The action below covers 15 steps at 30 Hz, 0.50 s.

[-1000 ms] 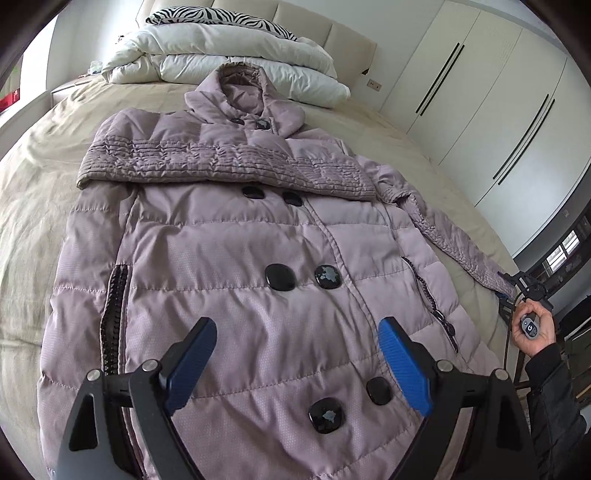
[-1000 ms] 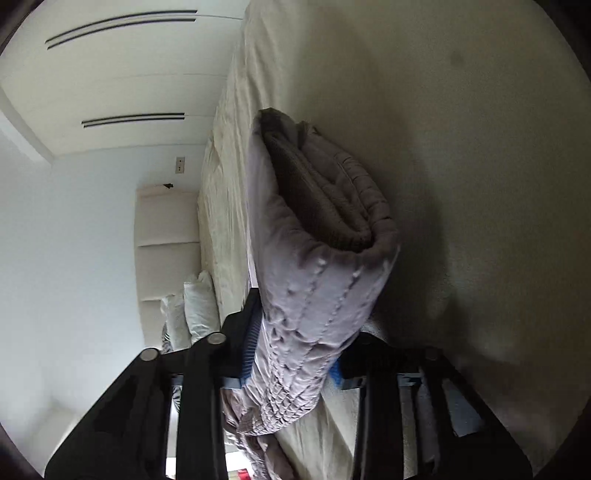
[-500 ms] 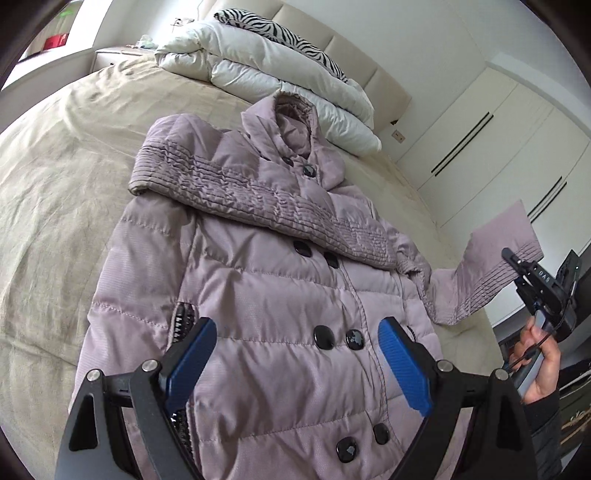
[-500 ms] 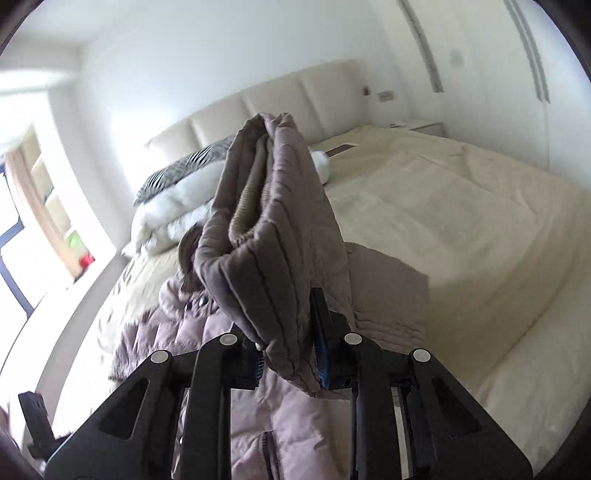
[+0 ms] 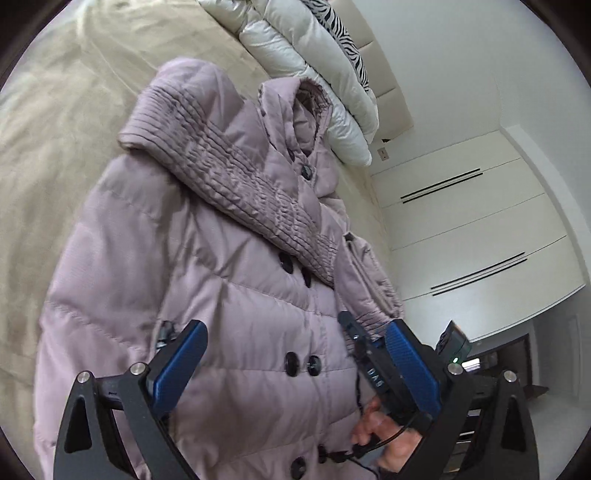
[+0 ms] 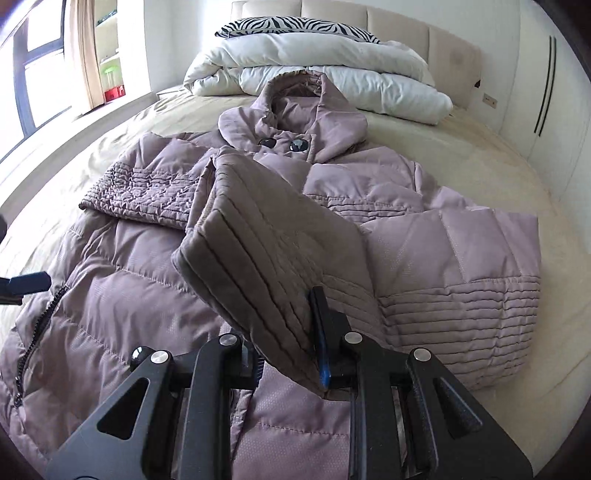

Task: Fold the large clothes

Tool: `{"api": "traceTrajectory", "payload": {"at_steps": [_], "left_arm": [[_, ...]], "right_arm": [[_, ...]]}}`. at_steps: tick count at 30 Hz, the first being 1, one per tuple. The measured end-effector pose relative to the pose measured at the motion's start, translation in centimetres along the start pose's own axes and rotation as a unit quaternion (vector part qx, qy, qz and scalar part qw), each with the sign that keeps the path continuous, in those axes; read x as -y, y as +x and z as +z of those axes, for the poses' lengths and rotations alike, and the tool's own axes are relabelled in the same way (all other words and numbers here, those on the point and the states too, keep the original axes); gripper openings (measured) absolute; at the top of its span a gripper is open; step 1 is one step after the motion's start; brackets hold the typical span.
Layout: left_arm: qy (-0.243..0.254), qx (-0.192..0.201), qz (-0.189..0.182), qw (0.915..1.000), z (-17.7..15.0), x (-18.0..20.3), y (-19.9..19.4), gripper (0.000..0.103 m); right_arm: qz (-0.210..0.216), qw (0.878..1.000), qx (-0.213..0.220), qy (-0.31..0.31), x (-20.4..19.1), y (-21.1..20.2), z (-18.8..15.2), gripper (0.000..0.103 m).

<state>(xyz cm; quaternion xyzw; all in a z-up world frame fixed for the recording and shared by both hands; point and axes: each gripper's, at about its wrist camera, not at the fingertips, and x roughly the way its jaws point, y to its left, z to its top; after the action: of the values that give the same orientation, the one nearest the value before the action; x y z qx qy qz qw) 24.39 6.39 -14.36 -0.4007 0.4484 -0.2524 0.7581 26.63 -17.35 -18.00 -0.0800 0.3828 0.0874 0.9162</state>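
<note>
A mauve padded hooded coat (image 5: 221, 280) lies front-up on the bed, its far sleeve folded across the chest (image 5: 236, 184). It also shows in the right wrist view (image 6: 147, 295). My left gripper (image 5: 295, 365) is open and empty above the coat's front buttons. My right gripper (image 6: 291, 354) is shut on the quilted cuff of the other sleeve (image 6: 266, 266) and holds it over the coat's chest, the sleeve doubled back behind it (image 6: 461, 266). In the left wrist view the right gripper (image 5: 369, 354) shows beside my right blue pad, held by a hand.
The coat lies on a beige bed (image 6: 498, 155). A folded white duvet (image 6: 332, 74) and a zebra pillow (image 6: 295, 27) sit at the headboard. White wardrobe doors (image 5: 461, 229) stand beyond the bed. A window (image 6: 33, 66) is at the left.
My right gripper has carried the sleeve cuff from the bed's right edge up and over onto the coat's front. My left gripper has tilted and moved closer to the coat, still open.
</note>
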Motion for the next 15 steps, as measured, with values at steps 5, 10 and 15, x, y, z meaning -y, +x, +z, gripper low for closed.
{"api": "traceTrajectory", "payload": {"at_steps": [5,10,15], "left_arm": [[-0.008,-0.068,-0.040,0.9968,2.9,2.5,4.9,0.103],[-0.008,-0.140,-0.018,0.9899,4.2,4.3,9.3,0.103],[-0.042,-0.172,-0.015,0.9841,4.3,3.7,12.4,0.098]], "right_arm": [[-0.031,0.998,0.014,-0.058,-1.6,-0.3,0.0,0.021],[-0.049,0.994,0.021,-0.095,-1.6,-1.4,0.3,0.021],[-0.056,0.991,0.026,-0.116,-1.5,-1.3,-0.2,0.022]]}}
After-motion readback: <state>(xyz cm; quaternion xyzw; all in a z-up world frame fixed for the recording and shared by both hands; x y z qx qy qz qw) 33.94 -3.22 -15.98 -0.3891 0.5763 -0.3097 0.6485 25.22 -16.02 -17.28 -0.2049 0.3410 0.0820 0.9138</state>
